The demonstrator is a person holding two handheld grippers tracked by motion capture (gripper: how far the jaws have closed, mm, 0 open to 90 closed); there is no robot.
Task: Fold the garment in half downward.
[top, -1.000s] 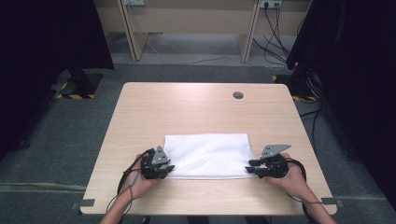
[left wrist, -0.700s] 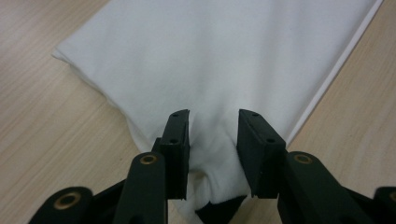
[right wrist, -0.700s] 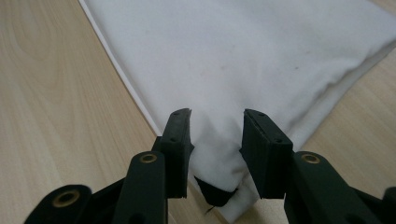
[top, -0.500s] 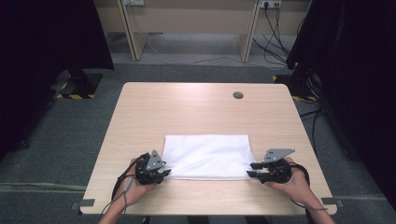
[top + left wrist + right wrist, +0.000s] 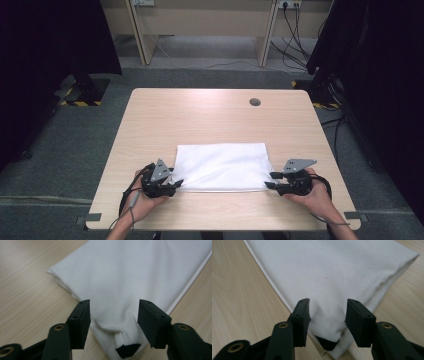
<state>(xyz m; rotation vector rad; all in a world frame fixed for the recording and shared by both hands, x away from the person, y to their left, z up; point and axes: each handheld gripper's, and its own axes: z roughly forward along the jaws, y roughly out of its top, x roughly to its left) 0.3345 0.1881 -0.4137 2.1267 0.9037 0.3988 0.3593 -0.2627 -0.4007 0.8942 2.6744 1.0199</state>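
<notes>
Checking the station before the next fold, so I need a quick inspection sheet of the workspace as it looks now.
Surface: wooden table, bare apart from the cloth; round grommet near the far edge.
Job's things: folded white cloth, flat near the front edge.
Clutter: nothing seen.
Grippers: left tool and right tool, each at a near cloth corner; jaws have just been opening, corners between them, unpinched.
Cables: trailing from both tools; more on the floor behind.
Surroundings: grey floor, black curtains at both sides.

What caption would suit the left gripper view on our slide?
Left gripper, fingers just opened, straddling a corner of the folded white cloth on the wooden table.
</notes>
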